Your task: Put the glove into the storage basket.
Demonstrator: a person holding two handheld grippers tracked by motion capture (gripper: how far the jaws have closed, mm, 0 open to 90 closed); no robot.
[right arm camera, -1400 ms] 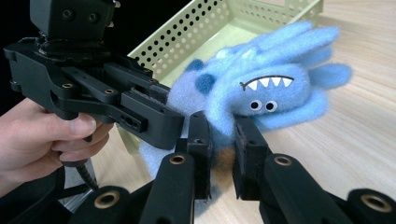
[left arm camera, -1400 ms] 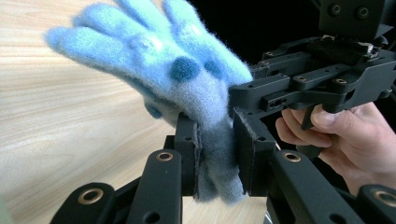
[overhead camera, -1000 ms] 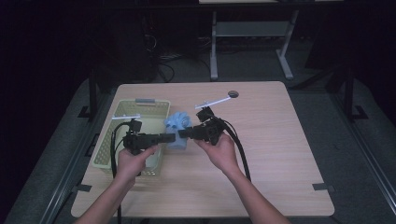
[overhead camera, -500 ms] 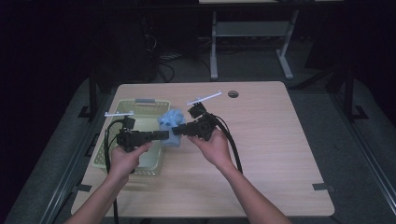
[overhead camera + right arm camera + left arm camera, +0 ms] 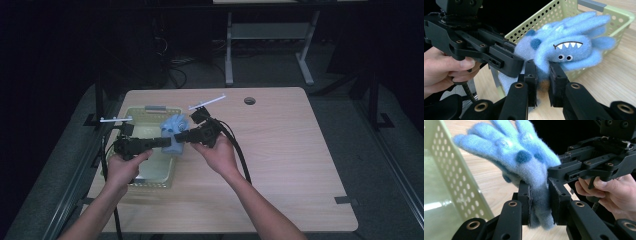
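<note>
Held level and facing each other above the basket (image 5: 150, 170) edge, the left gripper (image 5: 540, 206) and right gripper (image 5: 541, 80) both pinch the blue plush toy (image 5: 566, 50).

We're over a light wooden table (image 5: 280, 165) with a round hole near its far edge. A pale green perforated basket (image 5: 150, 172) sits on it, under our left gripper (image 5: 167, 142).
</note>
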